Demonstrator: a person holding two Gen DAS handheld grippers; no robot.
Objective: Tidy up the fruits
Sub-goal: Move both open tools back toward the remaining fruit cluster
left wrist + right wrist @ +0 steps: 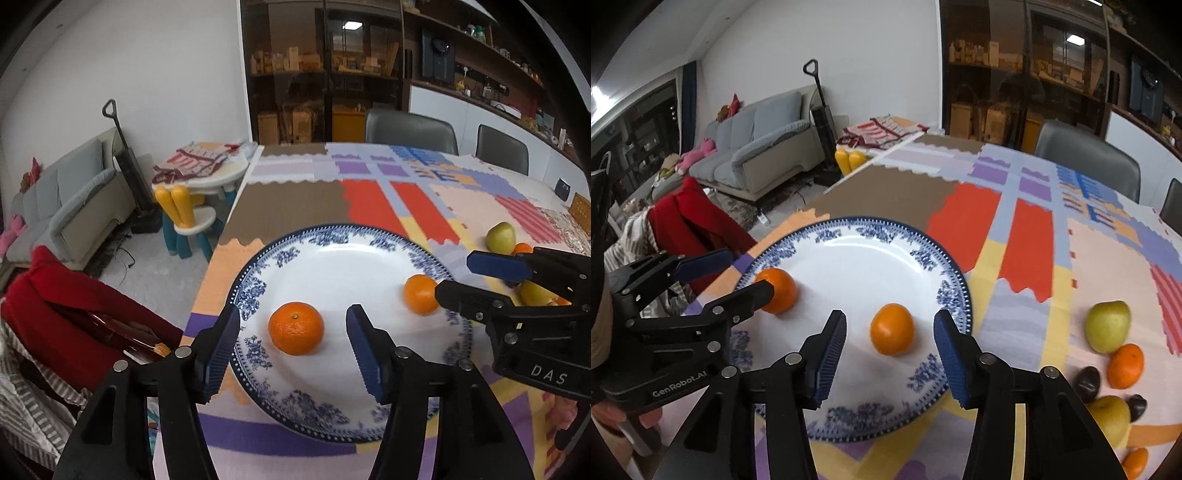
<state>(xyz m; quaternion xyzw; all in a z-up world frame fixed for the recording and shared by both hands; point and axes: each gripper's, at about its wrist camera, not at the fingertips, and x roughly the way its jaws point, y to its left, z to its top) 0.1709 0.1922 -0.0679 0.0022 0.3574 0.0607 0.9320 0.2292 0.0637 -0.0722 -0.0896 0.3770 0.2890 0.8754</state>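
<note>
- While poised over the plate, left gripper (pixel 293 352) parted, blue pads clear of the mandarin (pixel 296 328) sitting between and just beyond them; nothing gripped.
- Right gripper (pixel 890 360) likewise parted, pads either side of a second mandarin (pixel 892 329) without touching it; nothing gripped.
- Both mandarins resting on the blue-and-white plate (pixel 332 254), apart from each other, one toward the plate's left, the other toward its right rim.
- Seen from the left wrist, right gripper reaching in from the right edge, its lower finger overlapping the second mandarin; contact impossible to tell.
- Plate lying on a patchwork tablecloth (pixel 1027 236) of red, brown, purple and yellow blocks.
- Off the plate, to its right on the cloth: a yellow-green pear (pixel 1107 326), another mandarin (pixel 1126 365) touching it, two dark round fruits (pixel 1087 384), a second pear (pixel 1110 417) and one more orange fruit at the lower edge.
- Beyond the table: a red garment (pixel 51 306) draped over a chair, a grey sofa (pixel 757 147), an upright vacuum (pixel 822 122), dark shelving at the back.
</note>
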